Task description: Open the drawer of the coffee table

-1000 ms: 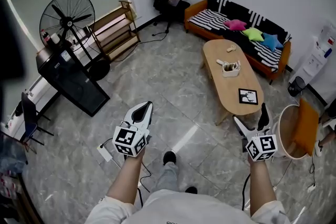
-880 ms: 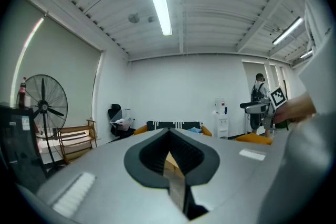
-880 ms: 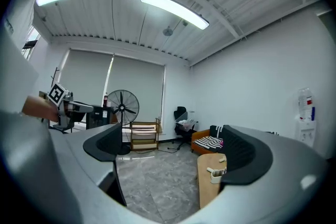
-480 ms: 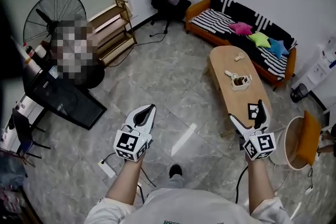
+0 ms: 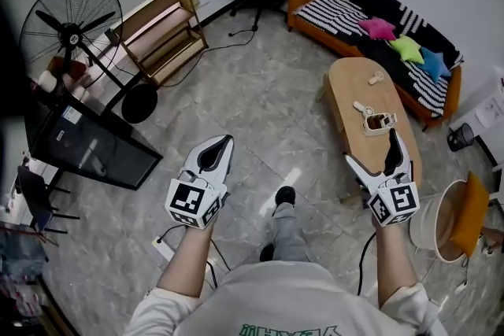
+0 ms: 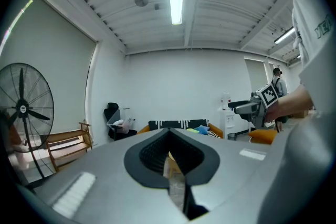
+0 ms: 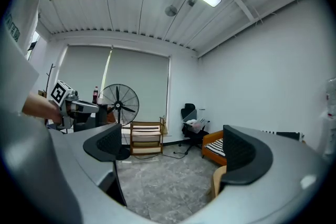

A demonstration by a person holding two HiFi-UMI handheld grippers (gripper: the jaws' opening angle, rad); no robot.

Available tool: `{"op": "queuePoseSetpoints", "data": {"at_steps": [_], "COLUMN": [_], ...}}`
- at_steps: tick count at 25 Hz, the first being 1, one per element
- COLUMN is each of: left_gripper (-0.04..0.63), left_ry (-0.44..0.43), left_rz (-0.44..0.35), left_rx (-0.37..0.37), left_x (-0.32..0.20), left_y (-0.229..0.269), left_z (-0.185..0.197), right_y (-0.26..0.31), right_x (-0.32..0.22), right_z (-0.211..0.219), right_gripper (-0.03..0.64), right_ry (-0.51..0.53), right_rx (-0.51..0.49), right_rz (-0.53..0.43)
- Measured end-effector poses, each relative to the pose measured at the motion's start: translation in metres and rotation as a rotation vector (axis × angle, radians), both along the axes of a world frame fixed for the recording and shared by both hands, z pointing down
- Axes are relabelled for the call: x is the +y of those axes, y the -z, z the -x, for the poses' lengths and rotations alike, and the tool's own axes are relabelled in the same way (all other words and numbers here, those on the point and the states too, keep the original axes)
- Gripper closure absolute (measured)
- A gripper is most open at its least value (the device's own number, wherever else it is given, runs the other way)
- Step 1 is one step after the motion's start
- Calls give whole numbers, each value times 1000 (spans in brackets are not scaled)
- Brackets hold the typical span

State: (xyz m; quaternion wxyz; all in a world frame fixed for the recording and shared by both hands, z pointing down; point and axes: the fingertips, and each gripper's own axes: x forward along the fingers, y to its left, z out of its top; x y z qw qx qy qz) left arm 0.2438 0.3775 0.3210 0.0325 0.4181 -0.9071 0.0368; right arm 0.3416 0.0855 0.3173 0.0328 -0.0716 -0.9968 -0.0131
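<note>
L gripper [image 5: 220, 142] fingers pressing together | R gripper [image 5: 372, 152] gaping, empty | counter [image 5: 354, 83] lying 1 o'clock | risk: drawer unseen, R bumping edge

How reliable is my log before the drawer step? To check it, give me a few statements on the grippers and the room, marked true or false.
The right gripper has its jaws apart with nothing between them. True.
The left gripper is wide open. False: its jaws are together.
The fan stands on the coffee table. False: it stands on the floor, far from the table.
Cushions lie on the sofa. True.
</note>
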Motion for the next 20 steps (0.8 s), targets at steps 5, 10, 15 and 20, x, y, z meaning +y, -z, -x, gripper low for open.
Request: {"op": "queuePoseSetpoints", "data": {"at_steps": [5, 10, 15, 20], "left_gripper": [597, 597, 597, 597], "left_ry": [10, -9, -37, -92], "left_rz": [47, 84, 83, 96], "left_rx": [-4, -8, -21, -12], "left_x": [-32, -81, -140, -178], "left_y": [-9, -5, 8, 5], "left_z": [81, 186, 266, 327], "right_y": [-16, -18, -11, -7], "right_x": [-34, -64, -101, -123], "right_z": [93, 195, 273, 319], "right_gripper": [28, 28, 28, 28], "right_ry": [22, 54, 86, 56], "right_rx": [-21, -20, -11, -13], "right_rz": [36, 42, 33, 31]}}
